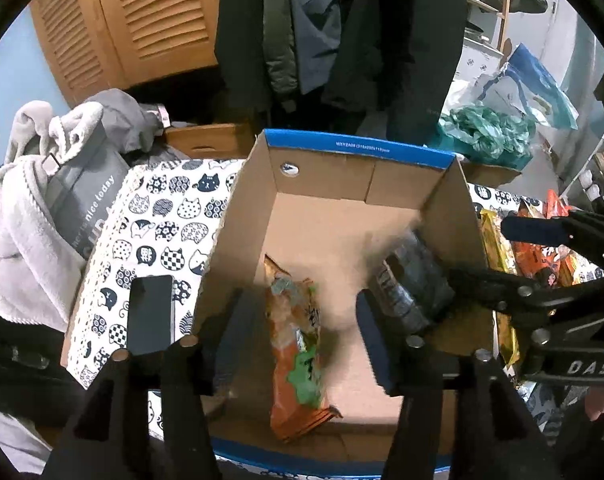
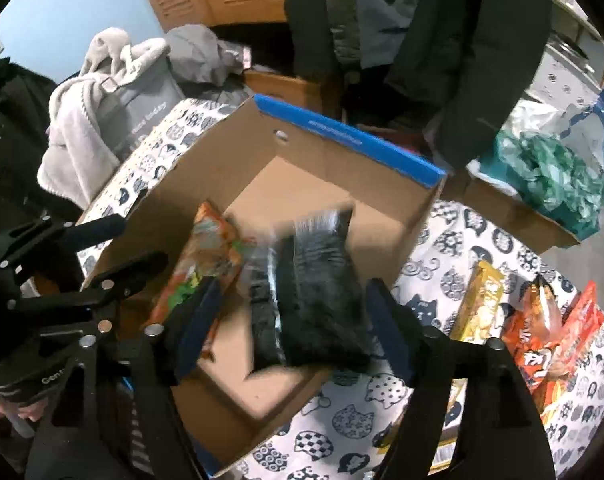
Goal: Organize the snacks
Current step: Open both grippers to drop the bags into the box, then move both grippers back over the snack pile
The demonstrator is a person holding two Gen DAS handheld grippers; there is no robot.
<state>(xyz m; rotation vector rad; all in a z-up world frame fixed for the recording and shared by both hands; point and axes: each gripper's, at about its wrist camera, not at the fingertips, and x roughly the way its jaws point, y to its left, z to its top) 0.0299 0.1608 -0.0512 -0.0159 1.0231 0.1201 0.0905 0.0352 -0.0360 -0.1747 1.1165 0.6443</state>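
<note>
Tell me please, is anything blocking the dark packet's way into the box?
Nothing visible: the blurred dark packet is already inside the open box, beside the orange packet, with bare floor under it.

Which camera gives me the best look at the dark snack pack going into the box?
Right wrist: the dark snack pack fills the space between its open fingers, blurred, over the cardboard box. Left wrist shows only part of it against the box's right wall.

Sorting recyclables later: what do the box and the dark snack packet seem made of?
Box: brown cardboard, matte, with visible folded flaps and a blue printed rim. Dark packet: probably thin plastic film, judging by glossy streaks and a crimped end, though motion blur leaves it uncertain.
</note>
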